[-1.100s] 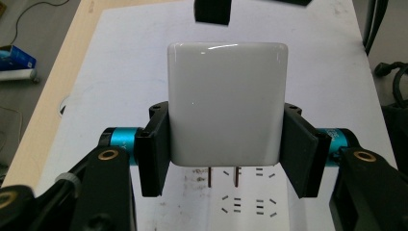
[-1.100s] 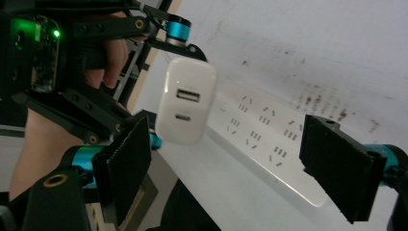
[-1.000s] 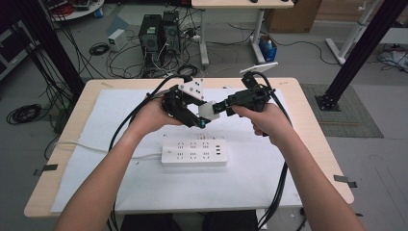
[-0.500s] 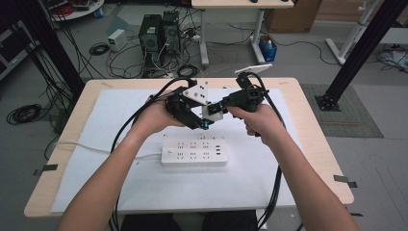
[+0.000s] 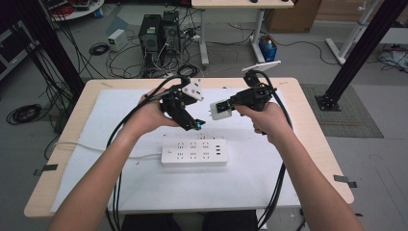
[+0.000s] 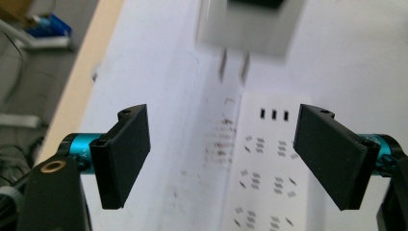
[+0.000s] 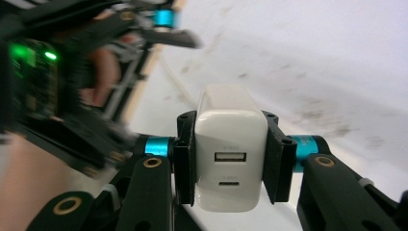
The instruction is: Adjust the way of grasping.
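My right gripper (image 5: 220,109) (image 7: 231,154) is shut on a white USB charger (image 5: 221,109) (image 7: 231,147), jaws pressed on its two sides, its ports facing the camera. Its two prongs point left toward my left gripper (image 5: 197,124) (image 6: 221,159), which is open with nothing between its pads. In the left gripper view the charger (image 6: 250,24) hangs blurred above, prongs down. A white power strip (image 5: 194,152) (image 6: 267,163) lies flat on the white mat below both grippers.
The strip's white cable (image 5: 96,148) runs left across the mat (image 5: 144,183) off the wooden table (image 5: 317,144). Black gripper cables trail toward the person. Computers and cables sit on the floor behind the table.
The two grippers have drawn apart: the left moved left with its jaws open, and the right moved right holding the charger.
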The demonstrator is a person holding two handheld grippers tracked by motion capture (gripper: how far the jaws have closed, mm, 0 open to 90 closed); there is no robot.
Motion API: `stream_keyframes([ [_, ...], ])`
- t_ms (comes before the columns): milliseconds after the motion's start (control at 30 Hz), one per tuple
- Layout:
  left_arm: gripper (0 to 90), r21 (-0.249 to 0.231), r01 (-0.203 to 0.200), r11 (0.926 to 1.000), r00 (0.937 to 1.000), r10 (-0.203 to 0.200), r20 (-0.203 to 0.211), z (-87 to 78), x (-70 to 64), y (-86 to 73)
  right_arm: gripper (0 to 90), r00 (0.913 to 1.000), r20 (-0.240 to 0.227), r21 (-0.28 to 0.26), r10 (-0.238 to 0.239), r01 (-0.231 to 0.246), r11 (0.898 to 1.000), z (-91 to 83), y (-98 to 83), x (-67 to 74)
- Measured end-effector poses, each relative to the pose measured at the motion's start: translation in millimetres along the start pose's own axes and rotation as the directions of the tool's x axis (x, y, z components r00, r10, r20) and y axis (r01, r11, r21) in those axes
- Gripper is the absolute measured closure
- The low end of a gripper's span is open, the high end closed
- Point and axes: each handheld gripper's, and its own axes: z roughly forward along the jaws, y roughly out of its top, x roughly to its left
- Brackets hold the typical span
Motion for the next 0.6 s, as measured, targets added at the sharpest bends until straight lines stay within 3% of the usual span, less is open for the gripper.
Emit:
stream_keyframes([
  [67, 20.6, 0.049, 0.058, 0.9971, 0.9982, -0.059, 0.010, -7.9, 5.0, -9.0, 62.5, 0.9953, 0.087, 0.009, -0.043, 0.042, 0.999, -8.2, 0.6, -0.1],
  [133, 20.6, 0.102, 0.110, 0.9887, 0.9939, -0.110, -0.010, -15.5, 8.9, -18.5, 62.4, 0.9831, 0.168, 0.024, -0.073, 0.070, 0.997, -16.5, 1.0, 0.8],
  [233, 20.6, 0.170, 0.205, 0.9639, 0.9787, -0.205, -0.016, -26.4, 14.9, -34.4, 62.4, 0.9541, 0.274, 0.045, -0.120, 0.111, 0.993, -27.3, 1.2, 2.8],
  [300, 20.6, 0.223, 0.251, 0.9421, 0.9676, -0.251, -0.027, -33.3, 18.8, -44.8, 62.4, 0.9291, 0.339, 0.069, -0.147, 0.132, 0.989, -33.0, 1.4, 2.6],
  [367, 20.6, 0.276, 0.301, 0.9130, 0.9518, -0.306, -0.026, -39.7, 23.5, -55.3, 62.4, 0.9024, 0.393, 0.099, -0.176, 0.149, 0.984, -37.9, 1.2, 3.0],
  [433, 20.6, 0.306, 0.358, 0.8821, 0.9312, -0.362, -0.047, -45.2, 27.1, -65.0, 62.5, 0.8833, 0.426, 0.121, -0.195, 0.158, 0.980, -42.4, 0.6, 2.9],
  [500, 20.6, 0.319, 0.421, 0.8489, 0.9043, -0.420, -0.077, -50.2, 30.4, -73.9, 62.4, 0.8669, 0.449, 0.139, -0.216, 0.171, 0.975, -45.9, 0.0, 2.9],
  [567, 20.6, 0.341, 0.460, 0.8200, 0.8854, -0.453, -0.104, -54.5, 33.3, -81.9, 62.4, 0.8364, 0.494, 0.163, -0.238, 0.180, 0.970, -48.0, -0.2, 3.0],
  [600, 20.6, 0.350, 0.468, 0.8116, 0.8813, -0.458, -0.115, -56.7, 34.2, -85.0, 62.4, 0.8194, 0.516, 0.176, -0.249, 0.183, 0.967, -48.7, -0.3, 2.8],
])
